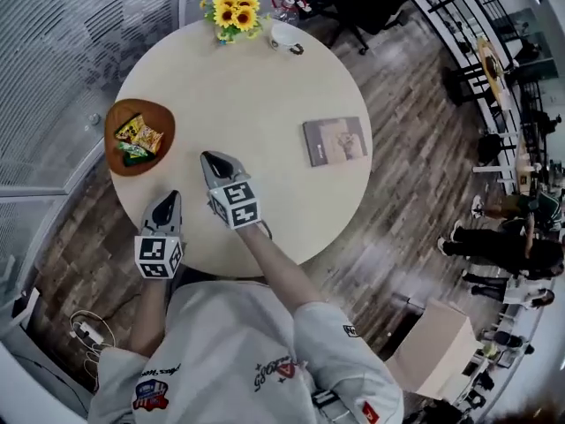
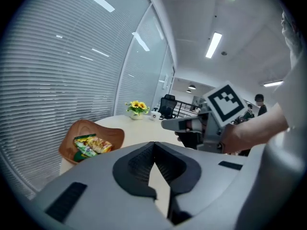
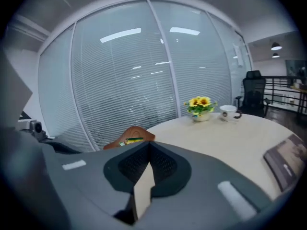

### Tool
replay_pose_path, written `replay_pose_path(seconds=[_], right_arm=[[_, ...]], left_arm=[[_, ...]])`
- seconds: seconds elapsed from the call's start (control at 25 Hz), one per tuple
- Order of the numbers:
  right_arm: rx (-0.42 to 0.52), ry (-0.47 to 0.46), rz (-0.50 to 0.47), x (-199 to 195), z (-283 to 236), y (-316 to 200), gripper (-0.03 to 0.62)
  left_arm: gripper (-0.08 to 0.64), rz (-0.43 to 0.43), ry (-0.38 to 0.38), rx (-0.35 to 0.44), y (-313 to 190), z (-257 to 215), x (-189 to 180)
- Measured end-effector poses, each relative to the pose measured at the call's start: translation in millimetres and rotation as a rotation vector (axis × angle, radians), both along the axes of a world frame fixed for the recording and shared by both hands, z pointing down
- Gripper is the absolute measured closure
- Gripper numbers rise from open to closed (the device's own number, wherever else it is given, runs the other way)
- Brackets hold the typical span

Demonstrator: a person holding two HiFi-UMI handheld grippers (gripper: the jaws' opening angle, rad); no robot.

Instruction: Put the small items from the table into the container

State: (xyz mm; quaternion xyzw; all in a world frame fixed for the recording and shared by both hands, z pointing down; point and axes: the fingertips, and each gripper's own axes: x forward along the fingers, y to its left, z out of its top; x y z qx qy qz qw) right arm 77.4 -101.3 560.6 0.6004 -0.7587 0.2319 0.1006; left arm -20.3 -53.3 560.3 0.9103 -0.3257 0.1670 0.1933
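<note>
Both pairs of jaws are pressed together at the tips, with nothing between them. The left gripper (image 2: 153,146) shows only a sliver of table through the wedge below its closed tips. The right gripper (image 3: 147,147) looks the same in its own view.

The wooden bowl (image 1: 117,124) sits at the left edge of the round table (image 1: 256,95). The snack packets (image 1: 139,140), yellow, orange and green, lie heaped together inside it.

In the head view the left gripper hangs just below and to the right of the bowl, near it but not touching, with its tips aimed toward the bowl's lower rim. The right gripper is farther to the right of the bowl, a little apart from it, its tips about level with the bowl's lower edge. Neither gripper touches the bowl or the packets.

In the left gripper view the bowl shows to the left, and the right gripper crosses to the right of it, held in a hand (image 2: 242,139).

A book (image 1: 335,140) lies well to the right of the bowl, beyond the right gripper. Across the table and well apart from the bowl stand a pot of sunflowers (image 1: 234,13) and, just to its right, a white cup (image 1: 283,35). Slatted blinds (image 3: 120,80) run behind the bowl.
</note>
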Motion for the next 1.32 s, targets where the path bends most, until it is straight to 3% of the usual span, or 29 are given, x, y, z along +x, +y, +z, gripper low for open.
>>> replay_pose_path(seconds=[0.2,0.4,0.64,1.04,1.32], right_arm=[[-0.022,-0.067,0.232,71,-16,98,0.591],[-0.015,-0.141,0.369,84,-28,169,0.592],[0.047,-0.082,0.417,90,-45,209,0.592],[0.119,-0.060,0.417,76,-57,208,0.592],[0.117,-0.052,0.432,76,-62,215,0.592]], left_arm=[[0.554,0.163,0.022,0.029,25,-15,66],[0.554,0.247,0.003,0.045,48,-28,89],[0.554,0.294,0.010,0.052,67,-30,108],[0.554,0.315,-0.007,0.065,72,-25,104],[0.554,0.327,-0.007,0.055,82,-25,105]])
